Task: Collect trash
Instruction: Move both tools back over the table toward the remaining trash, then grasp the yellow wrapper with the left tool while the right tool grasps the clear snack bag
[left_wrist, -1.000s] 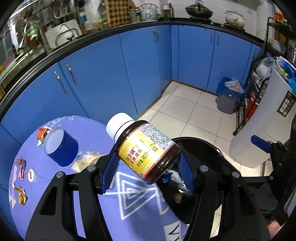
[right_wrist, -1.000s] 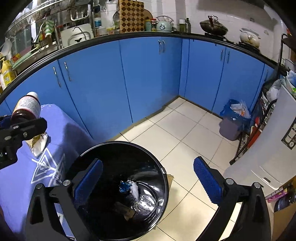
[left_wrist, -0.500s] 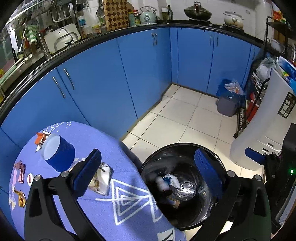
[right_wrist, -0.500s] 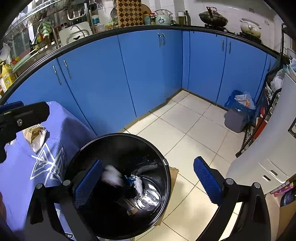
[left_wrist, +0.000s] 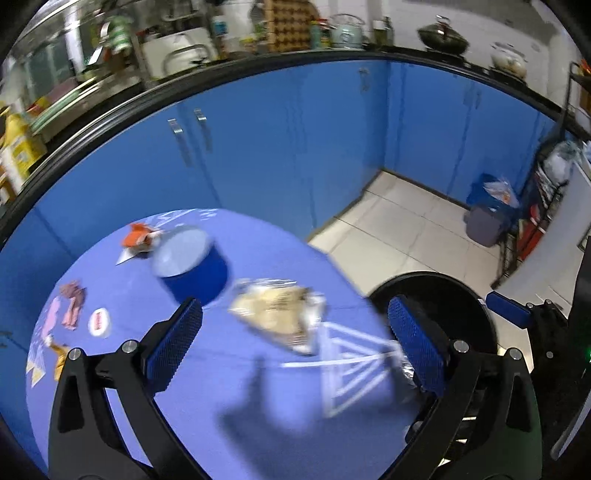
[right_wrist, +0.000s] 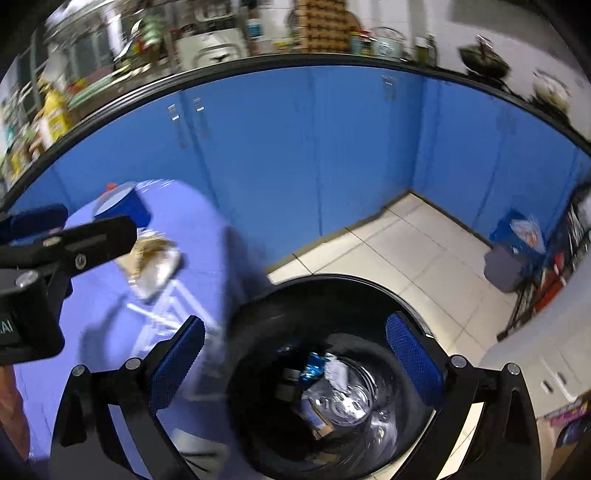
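Observation:
My left gripper hangs open and empty over the purple tablecloth, its blue pads either side of a crumpled clear wrapper that lies on the cloth beyond them. A blue cup, an orange scrap, pink scraps and a small round sticker lie farther left. My right gripper is open and empty above the black trash bin, which holds several pieces of trash. The left gripper shows at the right view's left edge.
Blue cabinets with a cluttered counter run behind. A white tiled floor lies right of the table. A small grey bin with a blue bag stands by a rack at the far right. The bin sits at the table's right edge.
The brown bottle left my left gripper, whose jaws went wide, and dropped into the bin. Both grippers then swung left, the left one from over the bin to over the table.

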